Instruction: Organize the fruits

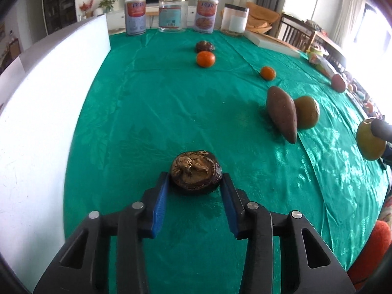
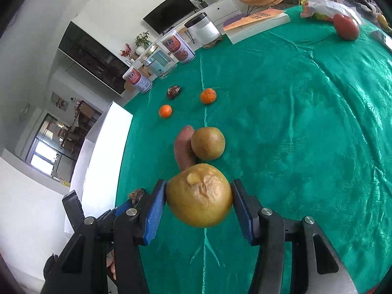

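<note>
**Two grippers, two things to sort**

The right gripper holds a wrinkled yellow pear tight between its two blue pads, one pad on each side. The pear is up off the green cloth, so it looks like it is being carried to a new spot. Just ahead of it, a second pear sits touching a sweet potato. My guess is the held pear is meant to go next to that one, so alike things sit together.

The left gripper is low on the counter. Its jaws are partly open, one on each side of a dried mushroom. The pads look very close to the mushroom, but I cannot tell if they squeeze it yet. The mushroom rests on the cloth.

Farther back, another mushroom sits right beside a big orange. A small orange is off to the right by itself.

There is lots of bare green cloth in the middle for moving. A white board stands along the left edge, close to the left gripper, so a swing that way could bump it. Cans and a glass jar line the far edge. A red fruit lies well away on the right.
</note>
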